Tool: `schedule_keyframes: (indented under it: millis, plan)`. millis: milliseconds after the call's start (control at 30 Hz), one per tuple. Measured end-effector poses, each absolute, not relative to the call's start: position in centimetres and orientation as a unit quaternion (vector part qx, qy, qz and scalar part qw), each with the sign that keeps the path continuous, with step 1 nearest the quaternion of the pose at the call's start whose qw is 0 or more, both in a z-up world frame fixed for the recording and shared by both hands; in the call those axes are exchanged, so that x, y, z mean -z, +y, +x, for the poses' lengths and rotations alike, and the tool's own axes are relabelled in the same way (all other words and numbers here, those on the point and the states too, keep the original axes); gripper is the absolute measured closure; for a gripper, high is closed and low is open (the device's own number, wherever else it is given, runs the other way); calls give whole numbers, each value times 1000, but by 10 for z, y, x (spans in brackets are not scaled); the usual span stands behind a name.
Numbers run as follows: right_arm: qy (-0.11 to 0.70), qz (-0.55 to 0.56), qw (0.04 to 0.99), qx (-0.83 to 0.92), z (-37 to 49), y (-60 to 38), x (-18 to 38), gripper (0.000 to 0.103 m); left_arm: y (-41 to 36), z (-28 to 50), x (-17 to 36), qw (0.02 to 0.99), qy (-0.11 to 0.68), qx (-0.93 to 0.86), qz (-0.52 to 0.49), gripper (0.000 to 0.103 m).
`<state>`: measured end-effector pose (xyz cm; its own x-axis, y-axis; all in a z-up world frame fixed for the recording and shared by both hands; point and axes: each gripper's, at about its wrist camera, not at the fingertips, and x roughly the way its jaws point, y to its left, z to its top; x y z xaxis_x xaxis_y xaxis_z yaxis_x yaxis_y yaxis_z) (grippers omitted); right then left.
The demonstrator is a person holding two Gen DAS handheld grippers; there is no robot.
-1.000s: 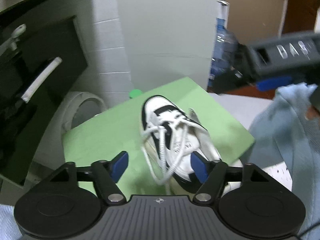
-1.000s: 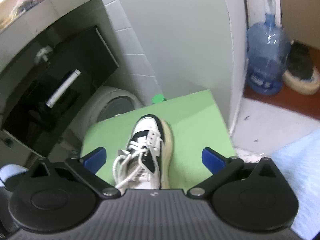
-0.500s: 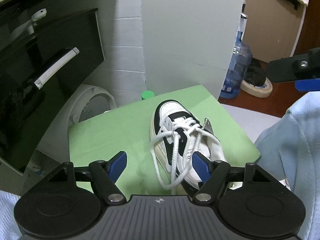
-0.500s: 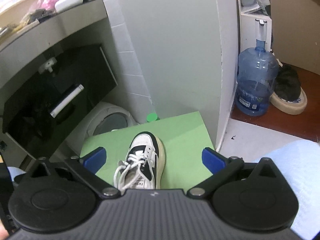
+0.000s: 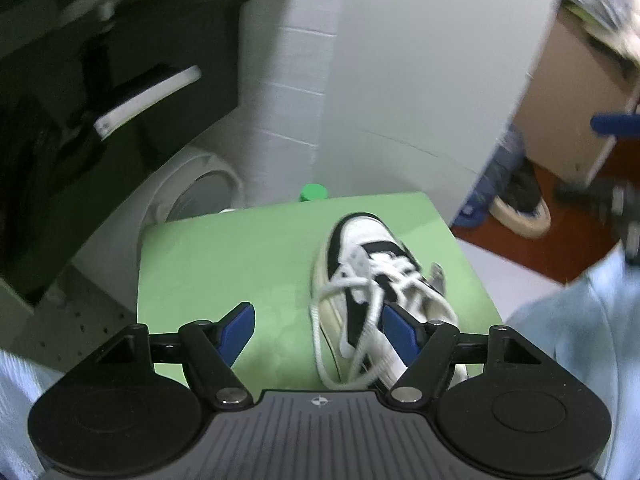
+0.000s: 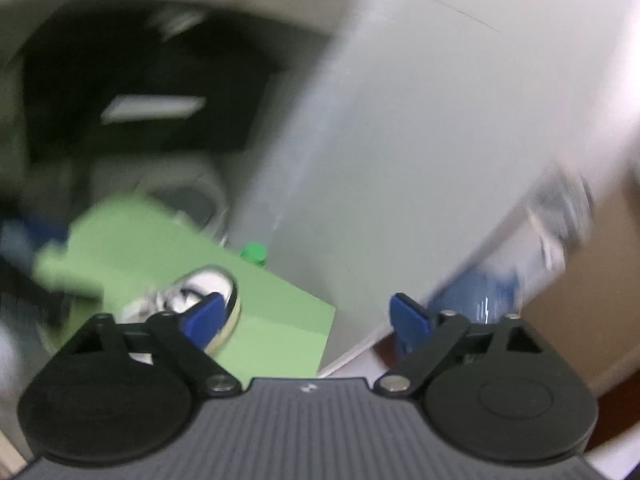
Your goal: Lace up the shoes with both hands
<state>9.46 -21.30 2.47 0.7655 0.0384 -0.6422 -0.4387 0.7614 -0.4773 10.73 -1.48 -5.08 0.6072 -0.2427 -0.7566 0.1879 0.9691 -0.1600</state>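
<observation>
- Left wrist view: the left gripper [image 5: 318,330] points down at a green mat [image 5: 224,264], and its two blue pads stand apart with nothing pinched between them.
- Its jaws have just been closing a little; a loop of the white lace [image 5: 340,336] lies in the gap between them, nearer to the right pad, but the pads do not press on it.
- On the right part of the mat lies the shoe [image 5: 368,272], white and black, with its toe pointing away from the camera. Its laces are loose and hang over the side onto the mat.
- Behind the far edge of the mat a small green cap [image 5: 314,192] shows, near a grey-white wall panel.
- At the right edge of this view light blue cloth [image 5: 580,328] is seen.
- Right wrist view: this picture is strongly blurred. The right gripper [image 6: 307,316] is spread wide and holds nothing; its jaws have just been closing somewhat.
- Here the shoe [image 6: 208,292] sits low on the left, partly hidden behind the left blue pad, on the green mat [image 6: 276,312].
- A blue water bottle [image 6: 484,296] appears at the right, behind the other pad.
</observation>
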Motion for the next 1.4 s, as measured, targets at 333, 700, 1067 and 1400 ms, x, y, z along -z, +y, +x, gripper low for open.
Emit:
schedule_keyframes:
  millis: [333,700,1067,1400]
  plan:
    - [251,-604,688,-314,92,-157,66,61,-1,155,74,891,442,100,-33,40]
    - [164,-764,488,-390,77,-165,122,77,2,171,87,883,456,97,-42,40]
    - [119,-820,402,-389,61,-165,148,98,14,174,89,874,466,100,-92,40]
    - [420,-411,766,-260,127,-158,94,99,12,171,89,872,467,109,-100,42]
